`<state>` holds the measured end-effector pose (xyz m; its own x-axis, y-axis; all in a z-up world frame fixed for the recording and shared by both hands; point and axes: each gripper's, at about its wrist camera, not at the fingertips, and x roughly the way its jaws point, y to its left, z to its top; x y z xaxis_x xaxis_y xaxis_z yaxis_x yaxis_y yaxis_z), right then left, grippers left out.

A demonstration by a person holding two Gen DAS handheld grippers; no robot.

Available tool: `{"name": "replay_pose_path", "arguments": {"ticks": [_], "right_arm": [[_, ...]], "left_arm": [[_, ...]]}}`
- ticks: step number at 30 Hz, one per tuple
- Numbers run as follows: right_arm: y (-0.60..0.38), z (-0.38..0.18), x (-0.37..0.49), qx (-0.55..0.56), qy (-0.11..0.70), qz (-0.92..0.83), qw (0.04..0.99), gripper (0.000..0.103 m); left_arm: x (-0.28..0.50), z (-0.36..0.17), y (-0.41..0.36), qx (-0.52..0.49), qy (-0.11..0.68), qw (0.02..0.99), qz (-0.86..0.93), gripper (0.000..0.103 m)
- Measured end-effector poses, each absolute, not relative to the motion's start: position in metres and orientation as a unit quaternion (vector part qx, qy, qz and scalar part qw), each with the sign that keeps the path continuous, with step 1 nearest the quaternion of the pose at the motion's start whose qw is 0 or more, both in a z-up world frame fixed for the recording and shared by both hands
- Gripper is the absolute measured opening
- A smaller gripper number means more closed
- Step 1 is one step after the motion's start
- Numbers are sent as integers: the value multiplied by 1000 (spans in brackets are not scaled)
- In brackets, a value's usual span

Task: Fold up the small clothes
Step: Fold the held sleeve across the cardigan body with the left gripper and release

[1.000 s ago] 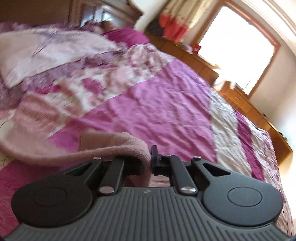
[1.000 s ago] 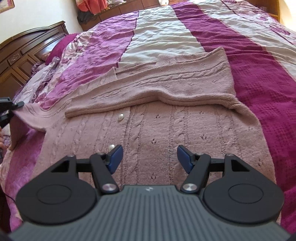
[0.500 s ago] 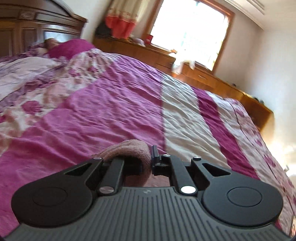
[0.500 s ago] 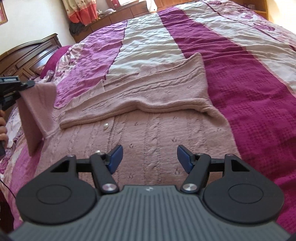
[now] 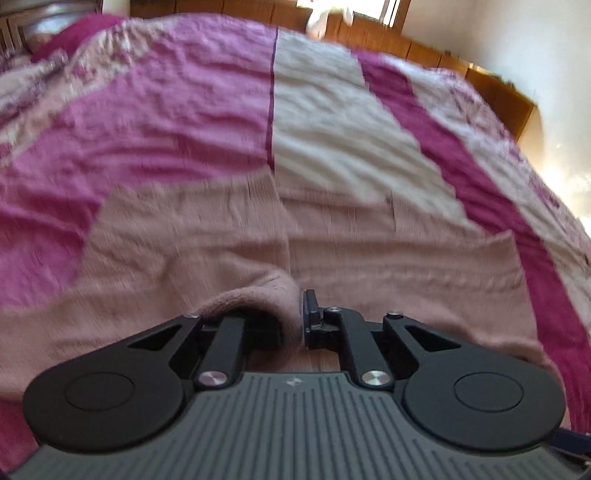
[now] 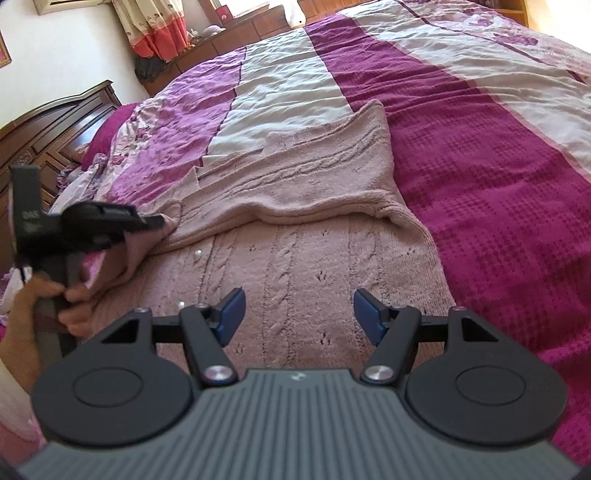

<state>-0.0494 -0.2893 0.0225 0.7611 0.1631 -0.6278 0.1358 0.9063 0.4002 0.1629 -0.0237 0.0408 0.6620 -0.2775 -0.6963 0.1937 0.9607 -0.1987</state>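
Since 0.5 s ago: left claw (image 5: 300,317) has swung in from the headboard side and now sits over the cardigan (image 6: 314,229), carrying the sleeve (image 5: 258,299) with it. Its own view, motion-blurred, has gone from mostly bedspread to mostly pink knit. Right claw (image 6: 297,312) has not shifted; the knit beneath it sits where it did.

Left to right, right wrist view:
- Dark wood headboard (image 6: 55,125) at far left edge, well apart from the garment.
- A hand (image 6: 70,299) grips the left tool's handle, low at left. Left claw (image 6: 147,223) is clamped shut on the sleeve, whose loose cloth hangs below it and touches the cardigan's left side.
- Cardigan lies flat on the bed (image 6: 498,166), on the striped bedspread. Its far part is doubled over, the fold edge running across the middle of the garment. Two buttons show near the left front; one (image 6: 197,254) lies just below that fold edge.
- Right claw hovers above the near cable-knit panel, fingers (image 6: 231,312) wide apart with nothing between them.
- Right garment edge runs along a dark magenta stripe; beyond it the bedspread is bare to the frame edge.

Far side: bare bedspread between the folded part and the wooden cabinets (image 6: 258,26) under the curtain (image 6: 155,26).
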Motion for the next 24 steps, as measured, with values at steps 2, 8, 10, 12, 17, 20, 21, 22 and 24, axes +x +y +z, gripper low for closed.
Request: {"name": "replay_pose_path", "arguments": {"ticks": [2,8,10,12,17,20,21,22,24], "right_arm": [[-290,20,-51,219,346,7,912,67],[-291,18,-52,221,346,8,912,67],[-289,20,-51,220,344,11,913,67],[-286,23,-50,217,342,16,914,67],[-270,32,-47,203,337,34,919,67],[-258,38,-43,190,335,49,921,67],[-254,39,-41,186,335,54,922,67],[-249,41,-39,181,335,59,923,67],[-237,45,-33,171,335,72,924,67]], "left_arm": [[165,31,-21,-65,408,901,-130,42],[144,43,-9,-70,403,905,-115,75],[134,54,-3,-64,406,906,-105,76],[123,63,5,-56,411,906,-90,79],[97,77,35,-36,427,902,-43,84],[84,78,58,-29,435,900,-15,85],[79,79,66,-27,436,900,-6,85],[75,80,74,-24,437,899,4,85],[68,80,91,-19,440,898,22,86]]}}
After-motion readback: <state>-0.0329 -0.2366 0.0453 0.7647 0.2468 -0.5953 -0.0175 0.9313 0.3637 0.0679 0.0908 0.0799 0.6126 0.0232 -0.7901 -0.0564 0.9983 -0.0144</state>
